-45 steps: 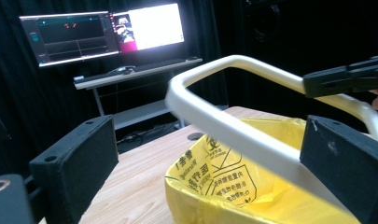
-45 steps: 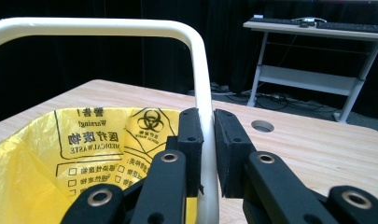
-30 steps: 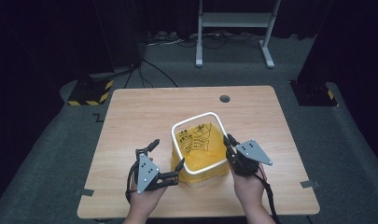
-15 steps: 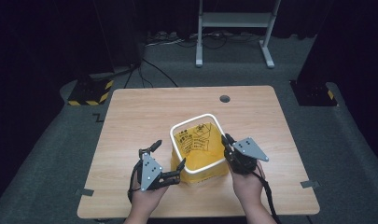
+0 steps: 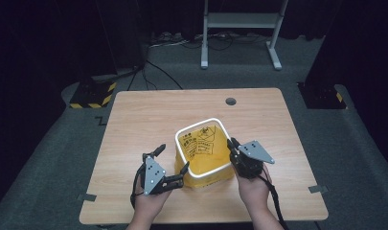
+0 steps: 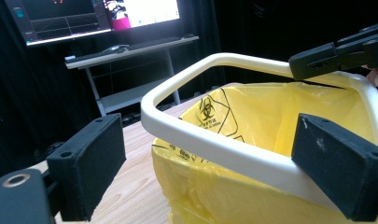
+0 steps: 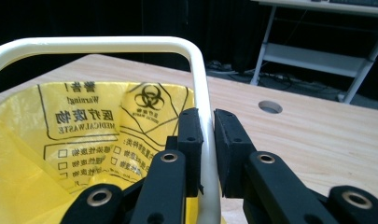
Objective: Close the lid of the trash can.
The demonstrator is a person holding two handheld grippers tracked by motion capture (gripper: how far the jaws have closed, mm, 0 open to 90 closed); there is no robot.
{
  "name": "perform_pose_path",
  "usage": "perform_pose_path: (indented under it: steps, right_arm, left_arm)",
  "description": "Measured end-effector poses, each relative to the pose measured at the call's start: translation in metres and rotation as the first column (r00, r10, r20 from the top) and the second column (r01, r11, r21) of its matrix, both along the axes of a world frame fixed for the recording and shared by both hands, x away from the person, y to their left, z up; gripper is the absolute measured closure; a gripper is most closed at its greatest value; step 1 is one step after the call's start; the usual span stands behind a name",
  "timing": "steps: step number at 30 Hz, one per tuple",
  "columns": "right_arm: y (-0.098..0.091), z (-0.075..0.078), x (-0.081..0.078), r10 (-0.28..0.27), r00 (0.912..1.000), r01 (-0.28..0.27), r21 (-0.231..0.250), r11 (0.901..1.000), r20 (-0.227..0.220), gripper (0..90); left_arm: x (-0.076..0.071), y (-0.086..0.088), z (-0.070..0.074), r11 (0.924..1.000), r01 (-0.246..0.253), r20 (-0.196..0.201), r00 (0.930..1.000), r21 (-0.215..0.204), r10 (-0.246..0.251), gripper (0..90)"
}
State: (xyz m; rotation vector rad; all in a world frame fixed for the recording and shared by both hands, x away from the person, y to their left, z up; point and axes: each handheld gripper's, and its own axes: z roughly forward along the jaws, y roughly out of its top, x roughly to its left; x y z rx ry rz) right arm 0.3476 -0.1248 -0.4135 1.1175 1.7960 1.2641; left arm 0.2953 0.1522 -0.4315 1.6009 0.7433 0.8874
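A yellow medical-waste bag lines a small bin with a white rim that stands on the wooden table, near the front. My right gripper is shut on the rim's right side; up close its two pads pinch the white rim between them at my right gripper. My left gripper is open at the bin's left front corner. Its pads stand wide apart, and the near rim runs across the gap between them. The bag hangs open inside.
A round cable hole sits near the table's far edge. A metal stand and cables lie on the floor behind the table, with a black-and-yellow striped block at the left. A desk with screens stands farther off.
My left gripper has edged slightly right, toward the bin. The right gripper and the bin have stayed put.
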Motion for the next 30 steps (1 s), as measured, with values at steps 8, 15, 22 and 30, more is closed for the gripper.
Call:
perform_pose_path:
  steps: [8,15,22,30]
  right_arm:
    - [0.001,-0.005,0.003,0.002,0.9993,-0.002,-0.009,1.0000,-0.036,81.2]
    - [0.001,-0.006,0.007,0.009,0.9974,-0.010,-0.018,0.9998,-0.071,81.2]
    - [0.000,-0.009,0.008,0.019,0.9950,-0.021,-0.026,0.9994,-0.099,81.6]
    - [0.002,-0.007,0.004,0.015,0.9943,-0.023,-0.068,0.9975,-0.105,81.2]
  left_arm:
    - [0.004,0.002,-0.007,0.9999,-0.014,-0.026,0.9996,-0.002,0.014,12.2]
    - [0.011,0.001,-0.008,0.9994,-0.027,-0.028,0.9992,0.019,0.028,14.4]
    - [0.012,0.004,-0.011,0.9996,-0.025,-0.048,0.9986,-0.015,0.024,20.0]
    - [0.006,0.000,-0.007,0.9985,-0.011,-0.039,0.9992,0.054,0.013,29.5]
